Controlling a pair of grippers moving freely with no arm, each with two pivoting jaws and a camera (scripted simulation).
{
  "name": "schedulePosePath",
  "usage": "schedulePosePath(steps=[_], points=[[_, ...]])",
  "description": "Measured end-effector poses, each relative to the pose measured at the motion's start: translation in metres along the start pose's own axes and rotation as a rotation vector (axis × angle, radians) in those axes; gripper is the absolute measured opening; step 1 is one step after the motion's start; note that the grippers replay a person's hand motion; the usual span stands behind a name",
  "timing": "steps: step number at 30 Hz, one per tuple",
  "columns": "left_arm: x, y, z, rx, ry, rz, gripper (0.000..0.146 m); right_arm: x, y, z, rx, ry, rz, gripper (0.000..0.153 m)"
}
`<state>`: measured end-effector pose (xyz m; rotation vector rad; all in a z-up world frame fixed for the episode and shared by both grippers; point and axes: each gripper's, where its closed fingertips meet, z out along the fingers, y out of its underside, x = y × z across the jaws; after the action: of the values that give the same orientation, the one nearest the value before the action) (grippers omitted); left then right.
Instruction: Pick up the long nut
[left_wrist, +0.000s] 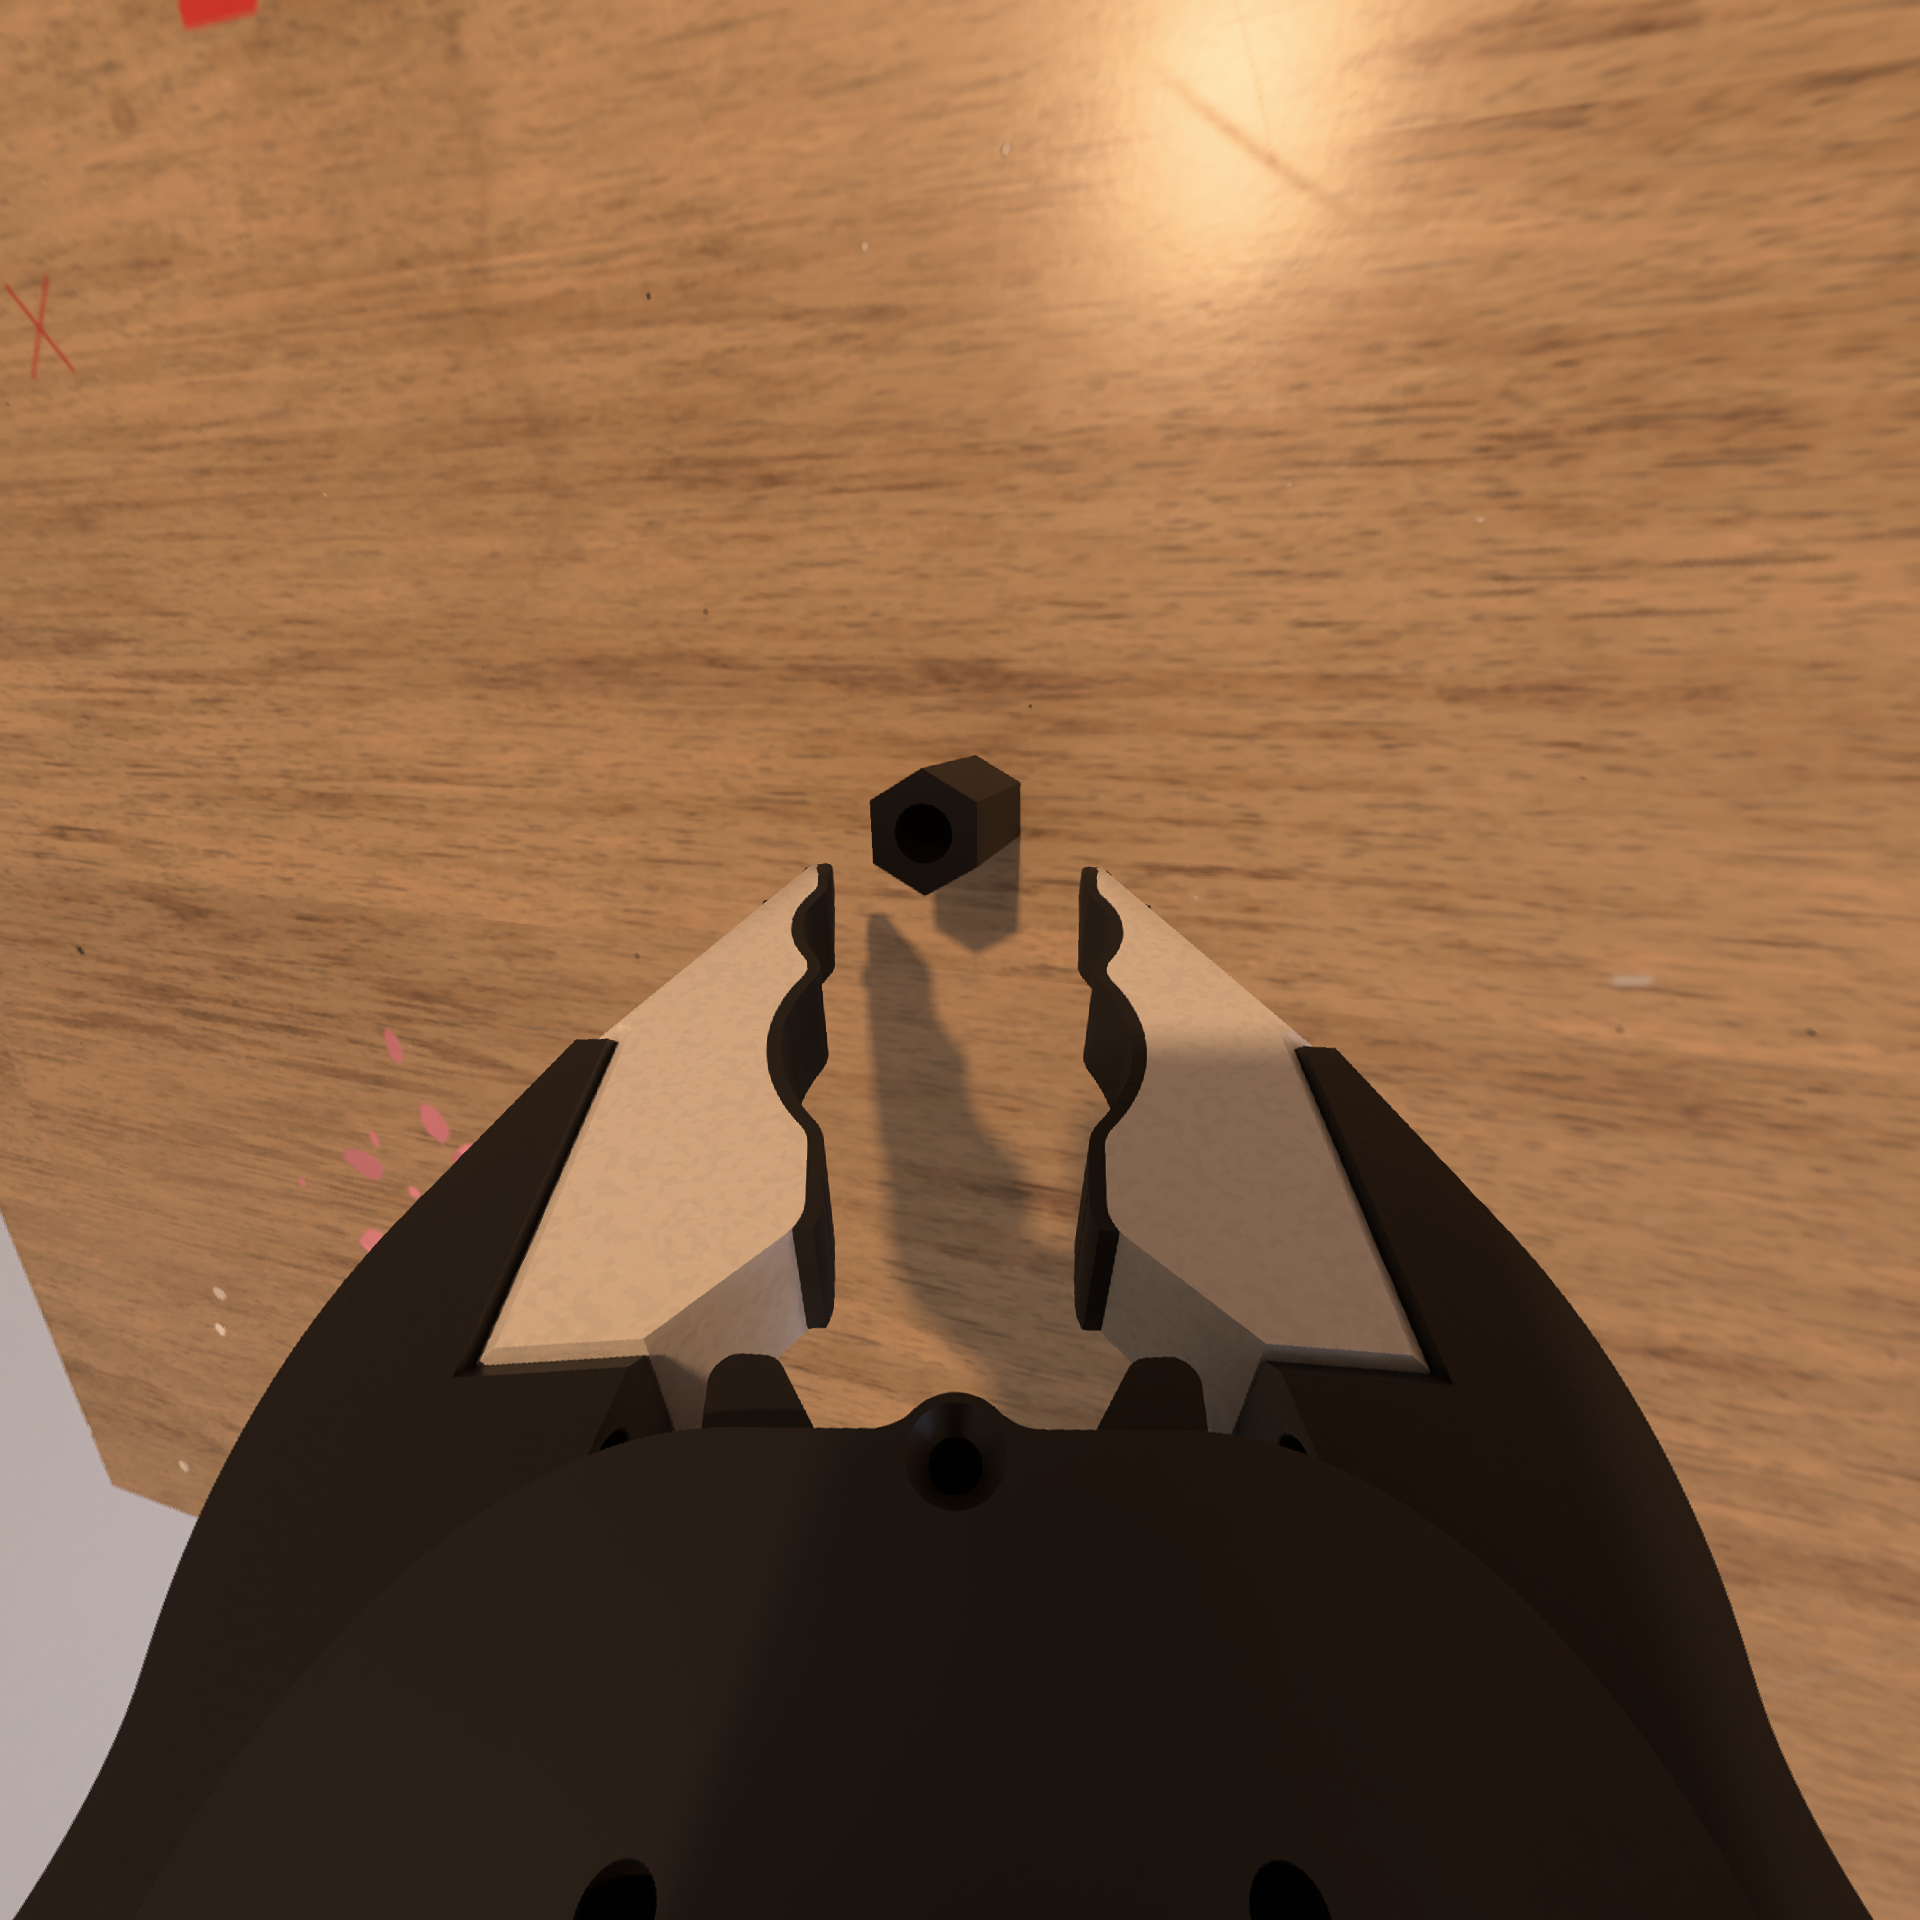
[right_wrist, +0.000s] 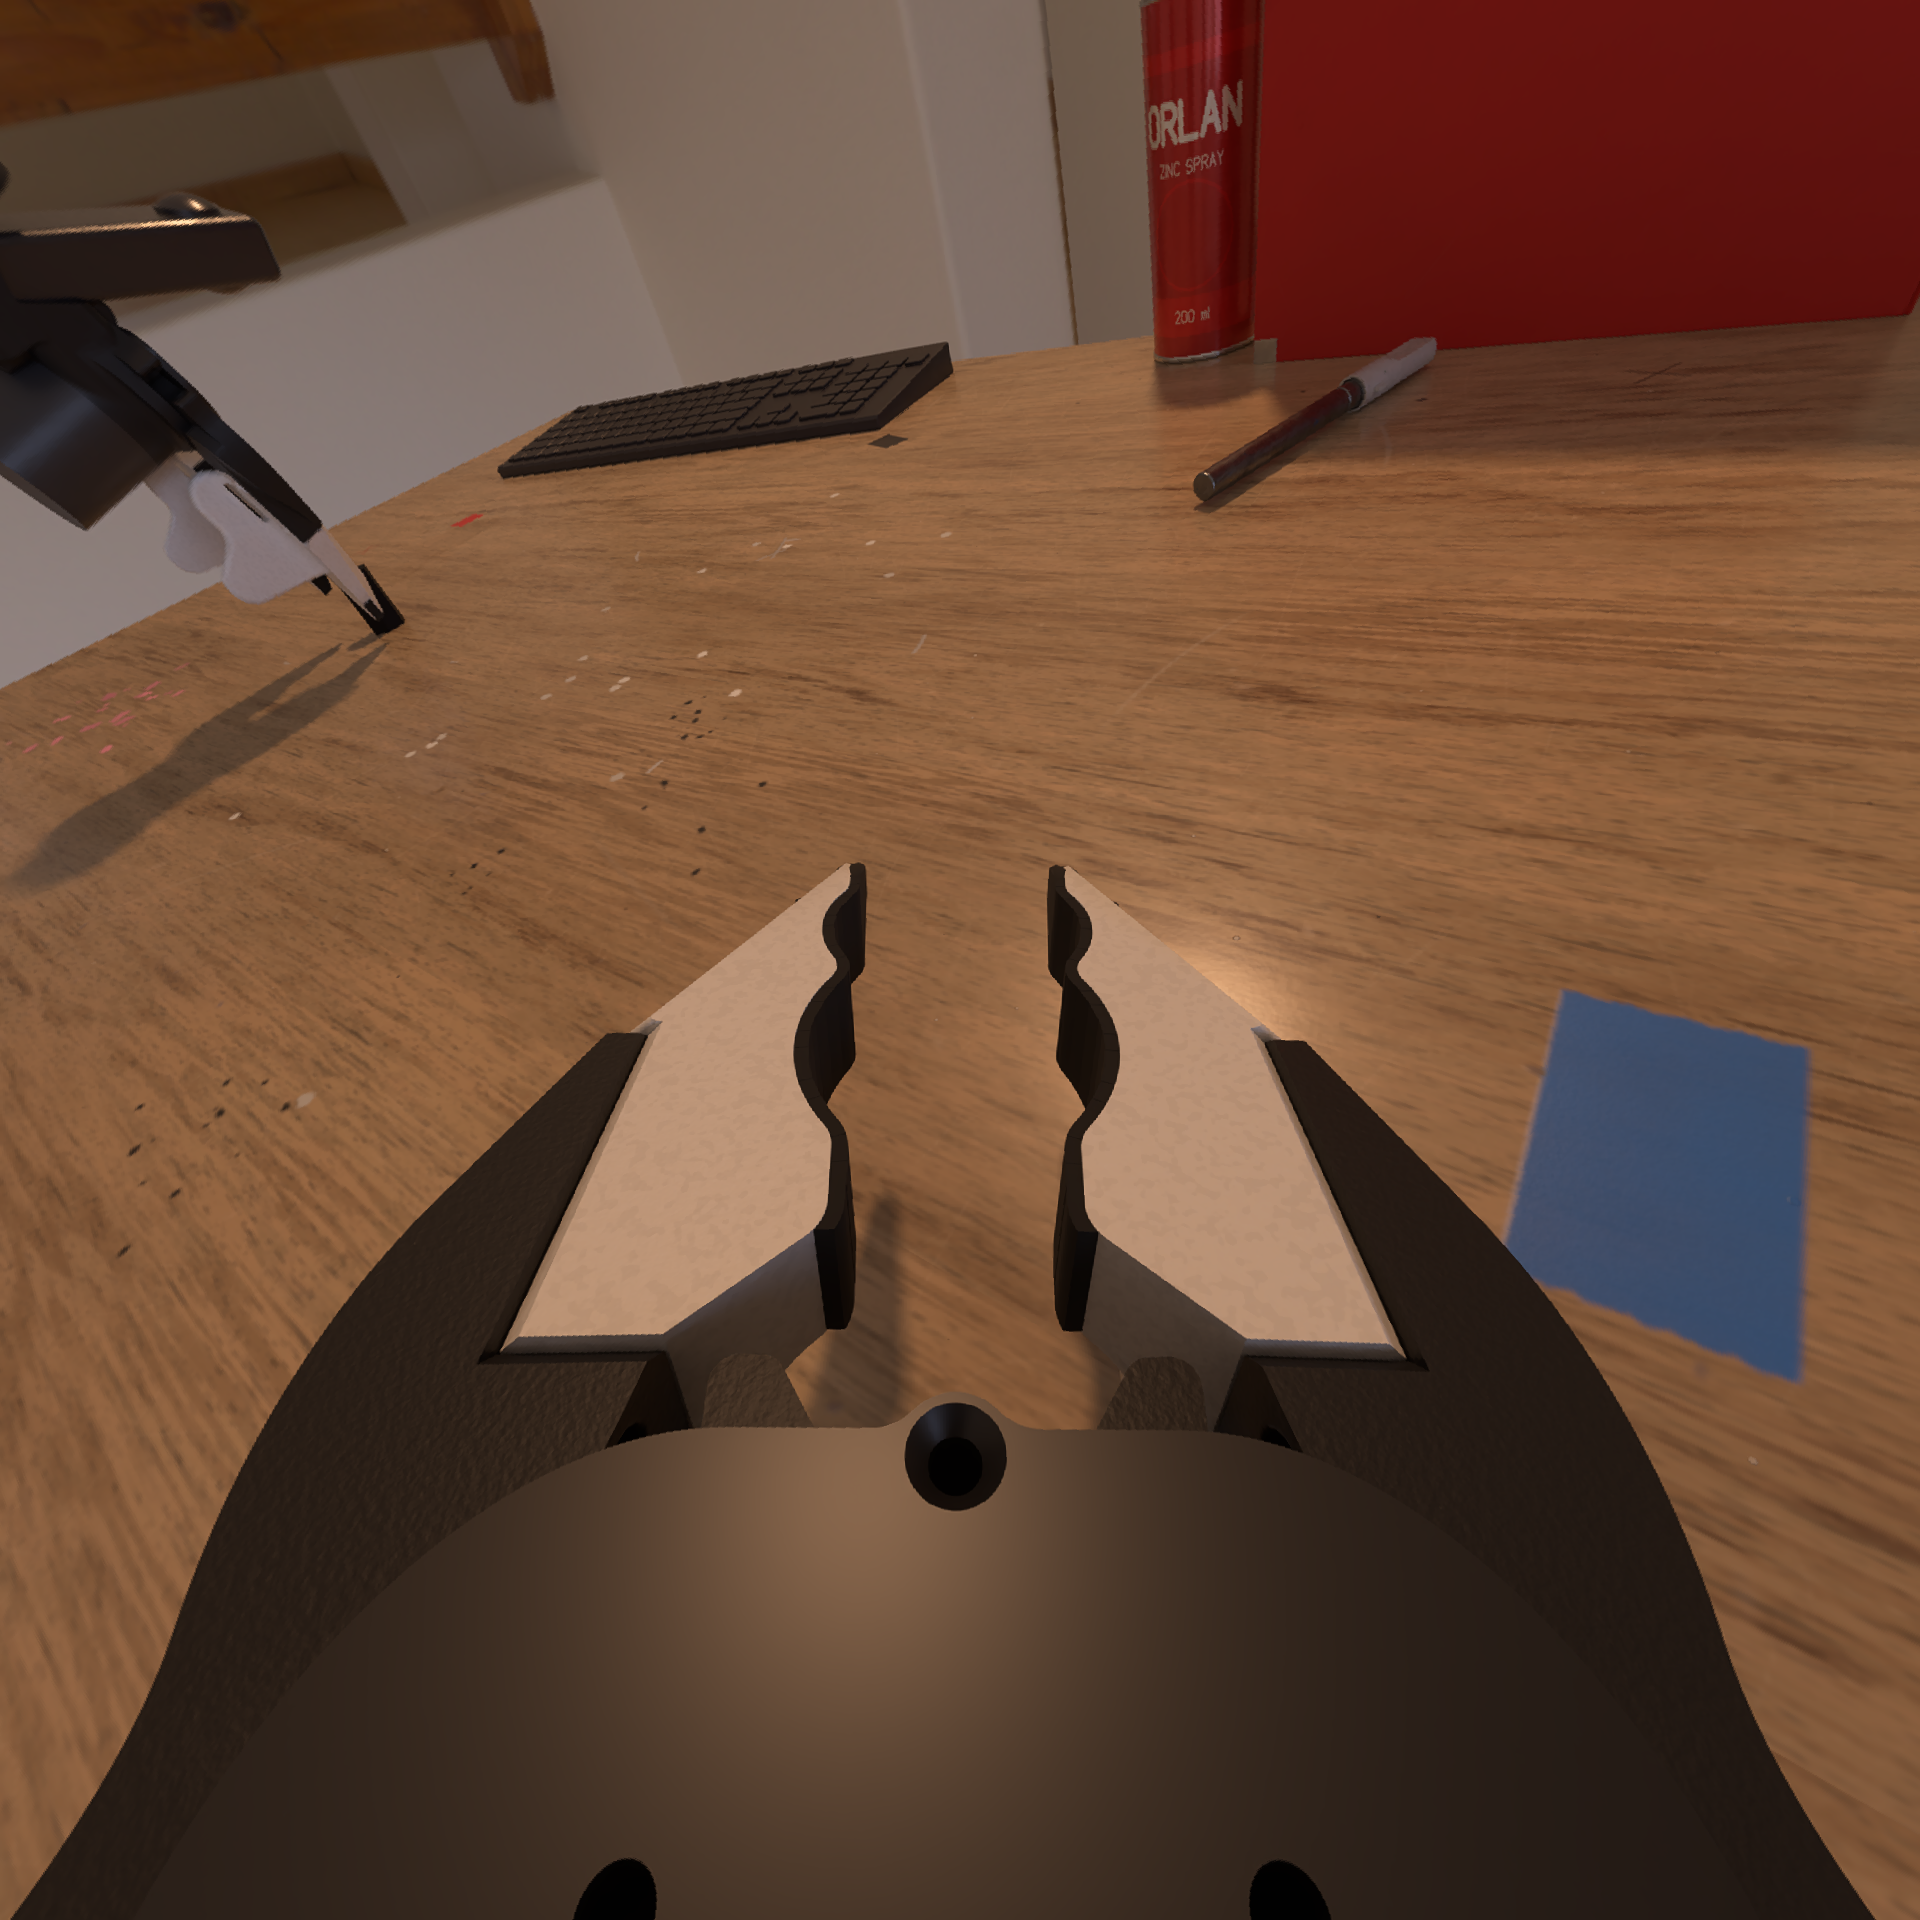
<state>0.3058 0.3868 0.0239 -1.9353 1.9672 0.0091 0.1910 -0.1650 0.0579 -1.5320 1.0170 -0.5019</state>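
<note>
1. Lying on the worktop (left_wrist: 1351, 520), the long nut (left_wrist: 940, 828) is sitting just beyond the left gripper (left_wrist: 956, 883), slightly left of centre.
2. Jaws are standing wide, empty; advancing and nudging left before closing is advisable.
3. Right gripper (right_wrist: 954, 883) is idling, jaws parted, empty.

Wooden tabletop (right_wrist: 1039, 675) carries: long nut (left_wrist: 940, 828), on its side just ahead of left tongs (left_wrist: 956, 878); keyboard (right_wrist: 727, 410), spray can (right_wrist: 1200, 187), pen (right_wrist: 1314, 416) far ahead of right tongs (right_wrist: 954, 878); blue sheet (right_wrist: 1662, 1174) to their right.
</note>
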Motion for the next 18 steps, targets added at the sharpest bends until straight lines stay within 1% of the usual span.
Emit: schedulePosePath(steps=[1, 2, 3, 5, 9, 11, 13, 15, 16, 18], points=[[0.000, 0.001, 0.004, -0.012, -0.008, -0.003, 0.047, 0.000, 0.000, 0.000, -0.001, 0.000, 0.001, 0.035], [-0.001, -0.001, 0.007, -0.008, -0.018, -0.010, 0.044, 0.001, 0.000, 0.000, 0.000, 0.000, 0.001, 0.035], [-0.002, -0.002, 0.008, -0.001, -0.031, -0.023, 0.035, 0.001, 0.000, -0.001, 0.000, 0.000, 0.002, 0.034], [-0.005, -0.004, 0.011, -0.004, -0.053, -0.042, 0.027, 0.001, 0.000, -0.001, -0.001, 0.000, 0.001, 0.034], [-0.005, -0.005, 0.010, -0.017, -0.046, -0.022, 0.026, 0.001, -0.001, -0.001, -0.002, 0.001, -0.003, 0.034], [-0.002, -0.007, 0.004, 0.004, 0.002, -0.028, 0.020, 0.002, -0.002, -0.002, -0.001, 0.003, -0.002, 0.034], [0.003, -0.016, -0.012, 0.094, 0.077, -0.032, 0.020, 0.004, -0.003, -0.003, 0.005, 0.004, 0.000, 0.033], [0.008, -0.024, -0.037, 0.225, 0.142, -0.031, 0.020, 0.006, -0.005, -0.005, 0.012, 0.008, 0.003, 0.033], [0.013, -0.028, -0.054, 0.308, 0.193, -0.033, 0.020, 0.007, -0.007, -0.005, 0.017, 0.009, 0.005, 0.033], [0.028, -0.031, -0.091, 0.502, 0.338, -0.021, 0.020, 0.010, -0.010, -0.007, 0.025, 0.011, 0.012, 0.033]])
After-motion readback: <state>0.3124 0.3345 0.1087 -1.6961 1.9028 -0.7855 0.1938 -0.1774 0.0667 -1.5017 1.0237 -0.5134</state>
